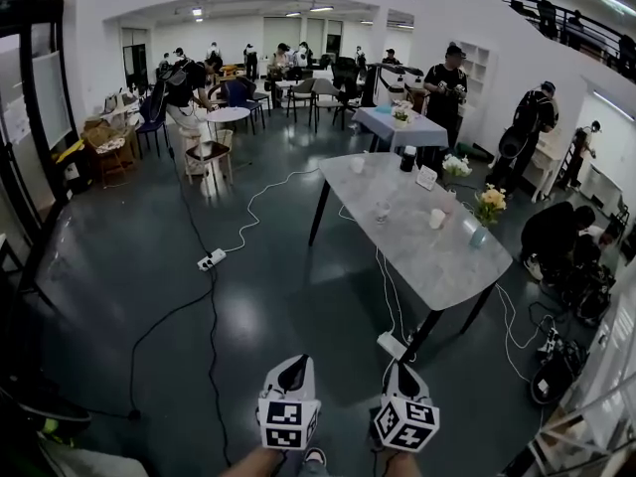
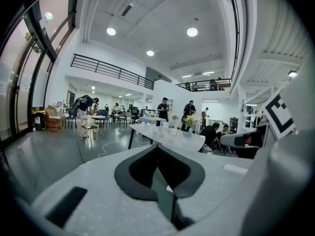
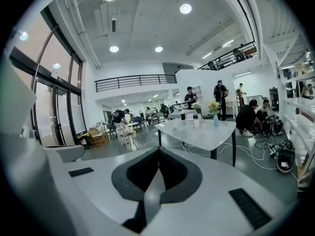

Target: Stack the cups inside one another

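The marble table stands ahead and to the right, well out of reach. On it are a white cup, a clear glass, another white cup and a dark cup. My left gripper and right gripper hang side by side low in the head view, over the dark floor. Both are shut with nothing between the jaws. The left gripper view shows its shut tips aimed at the far table. The right gripper's shut tips point toward the table and a white cup.
Two vases of flowers and a small card also stand on the table. White cables and power strips lie on the floor beside it. A person crouches at the right. Chairs, tables and several people fill the back.
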A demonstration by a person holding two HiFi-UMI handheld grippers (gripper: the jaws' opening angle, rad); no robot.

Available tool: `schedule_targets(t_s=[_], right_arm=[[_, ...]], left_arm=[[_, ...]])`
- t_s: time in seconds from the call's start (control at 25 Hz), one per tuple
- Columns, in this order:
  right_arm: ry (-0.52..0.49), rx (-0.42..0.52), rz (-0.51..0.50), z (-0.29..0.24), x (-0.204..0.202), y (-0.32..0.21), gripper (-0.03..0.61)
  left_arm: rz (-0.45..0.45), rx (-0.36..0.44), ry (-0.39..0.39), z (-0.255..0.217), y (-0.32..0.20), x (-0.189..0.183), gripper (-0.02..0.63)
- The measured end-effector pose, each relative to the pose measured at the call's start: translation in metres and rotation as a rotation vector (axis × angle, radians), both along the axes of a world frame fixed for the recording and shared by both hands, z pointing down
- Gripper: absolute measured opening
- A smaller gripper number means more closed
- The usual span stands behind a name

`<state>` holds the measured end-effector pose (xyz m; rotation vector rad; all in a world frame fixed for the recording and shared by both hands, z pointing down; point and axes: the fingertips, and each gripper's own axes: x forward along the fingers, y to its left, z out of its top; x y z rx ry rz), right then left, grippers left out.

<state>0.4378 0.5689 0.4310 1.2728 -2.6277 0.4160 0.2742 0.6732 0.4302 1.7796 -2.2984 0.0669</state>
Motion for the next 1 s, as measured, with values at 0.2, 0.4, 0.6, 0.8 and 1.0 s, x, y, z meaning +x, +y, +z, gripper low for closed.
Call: schedule_targets(t_s=[0.2,0.4,0.6,0.8,1.0], right_arm=[[0.014,-0.011,-0.003,0.006,-0.017,-0.056,0.006],[0.018,-0.026,-0.010,0.013,-0.030,-0.097,0.006],[0.018,-0.043,-0.005,0.021,-0.038,-0.122,0.006],[0.039,-0.067,0.003,0.032,-0.046,-0.141,0.006],[0.061,-0.064,0.021,0.034,-0.064,-0.168,0.006]], left_arm=[[-0.005,-0.014,0.007,0.007,-0.052,-0.018,-0.002],[-0.003,-0.039,0.006,0.017,-0.091,-0.029,-0.002],[-0.003,-0.048,-0.010,0.019,-0.114,-0.040,-0.002],[-0.013,-0.056,-0.002,0.023,-0.134,-0.056,-0.002],[0.002,-0.052,0.018,0.029,-0.163,-0.078,-0.002]])
